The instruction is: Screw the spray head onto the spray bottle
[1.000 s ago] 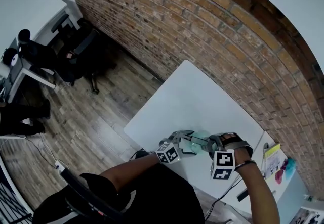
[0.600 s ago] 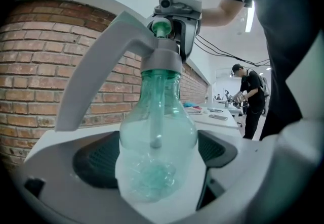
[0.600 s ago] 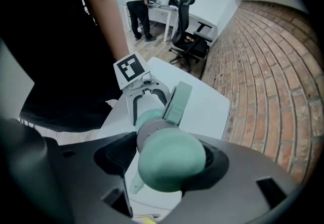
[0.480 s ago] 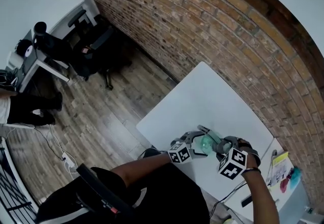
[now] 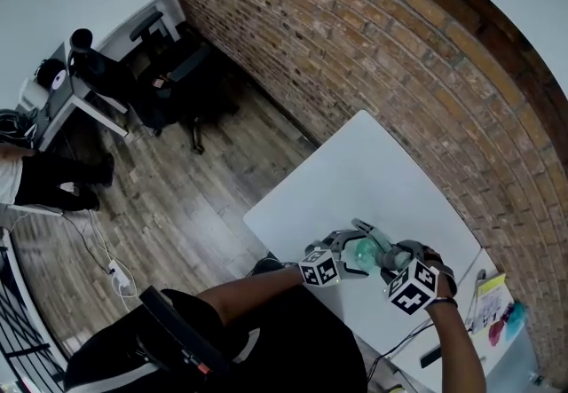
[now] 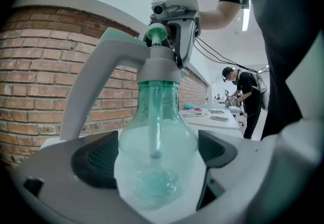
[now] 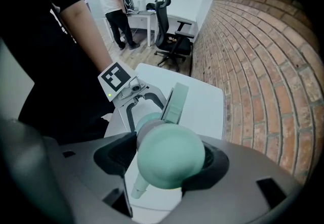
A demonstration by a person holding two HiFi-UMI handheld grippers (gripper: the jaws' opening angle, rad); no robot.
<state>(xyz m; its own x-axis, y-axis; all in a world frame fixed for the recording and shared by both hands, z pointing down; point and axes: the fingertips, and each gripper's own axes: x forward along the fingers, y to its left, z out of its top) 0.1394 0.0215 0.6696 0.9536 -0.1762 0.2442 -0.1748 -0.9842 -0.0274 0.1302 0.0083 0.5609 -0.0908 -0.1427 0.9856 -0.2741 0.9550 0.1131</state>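
Note:
The clear green spray bottle [image 6: 154, 162] stands between the jaws of my left gripper [image 6: 154, 157], which is shut on its round body. A grey spray head [image 6: 152, 61] with a long trigger sits on the bottle's neck. My right gripper [image 7: 169, 160] is shut on the head's green domed top [image 7: 169, 162]; the trigger [image 7: 174, 101] points away past it. In the head view the bottle [image 5: 364, 249] hangs between the left gripper [image 5: 344, 256] and the right gripper [image 5: 392, 255], above the near part of the white table [image 5: 355, 178].
A brick wall [image 5: 399, 54] runs along the table's far side. A second table [image 5: 493, 294] with papers stands at the right. Office chairs [image 5: 173, 81] and a desk are on the wooden floor at far left, where a person [image 5: 35, 178] stands.
Both grippers stay shut on the bottle and its head. The trigger now shows above the grippers, and the right gripper's marker cube has turned a little. The head camera has shifted.

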